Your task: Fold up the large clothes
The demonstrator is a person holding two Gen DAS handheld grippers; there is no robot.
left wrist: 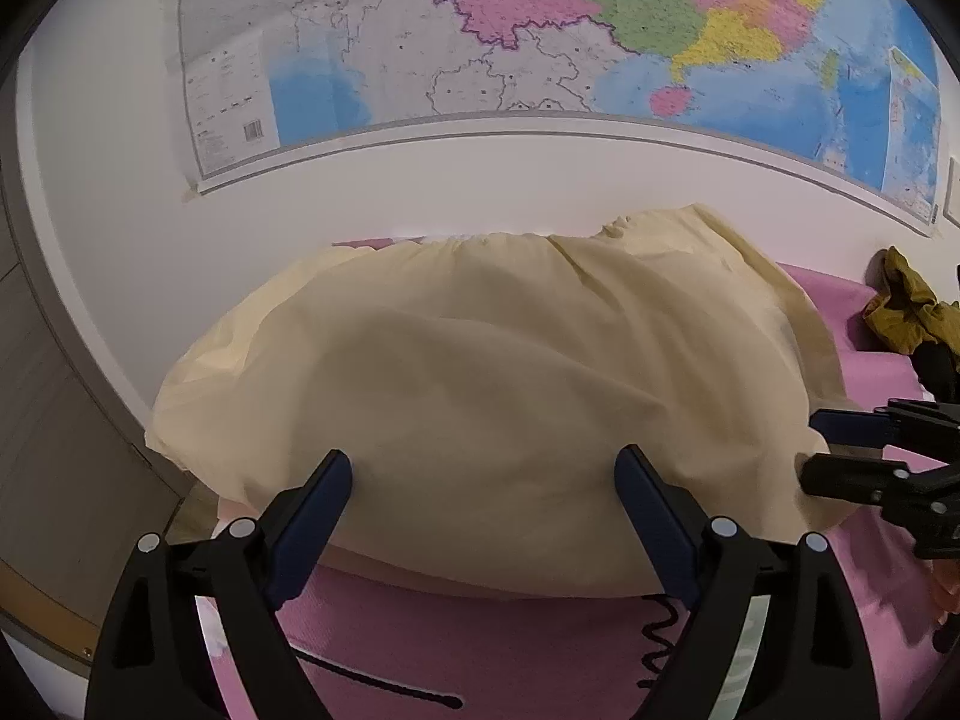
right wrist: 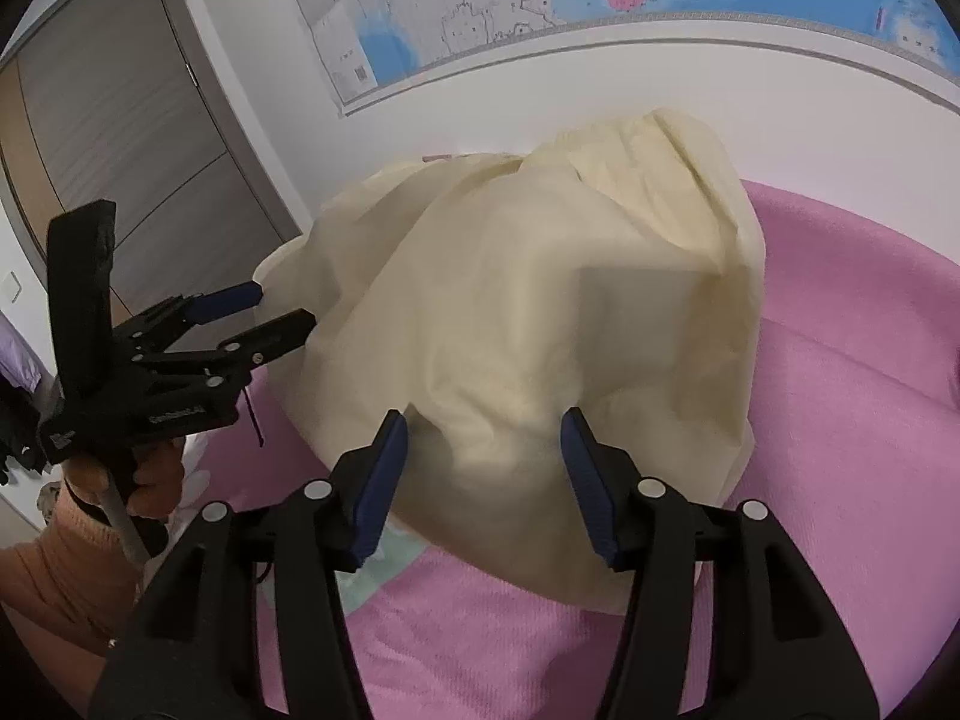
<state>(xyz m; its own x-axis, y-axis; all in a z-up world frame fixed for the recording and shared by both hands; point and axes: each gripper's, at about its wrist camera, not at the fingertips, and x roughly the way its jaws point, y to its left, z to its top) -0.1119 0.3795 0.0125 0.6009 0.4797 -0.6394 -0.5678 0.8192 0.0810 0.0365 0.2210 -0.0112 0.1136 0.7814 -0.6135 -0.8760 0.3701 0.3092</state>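
Observation:
A large pale yellow garment [left wrist: 480, 372] lies bunched and folded on a pink bed cover [left wrist: 480, 630]. It also shows in the right wrist view [right wrist: 540, 312]. My left gripper [left wrist: 483, 468] is open, its blue-padded fingers spread just in front of the garment's near edge. It appears from the side in the right wrist view [right wrist: 285, 306], open beside the garment's left edge. My right gripper [right wrist: 483, 432] is open, fingers straddling a raised fold at the near edge. It shows at the right of the left wrist view [left wrist: 810, 444].
A wall with a large coloured map [left wrist: 540, 30] stands right behind the bed. A mustard-coloured cloth [left wrist: 906, 306] lies at the far right on the cover. A grey door [right wrist: 120, 150] is at the left. A black cord [left wrist: 384, 684] lies on the cover near me.

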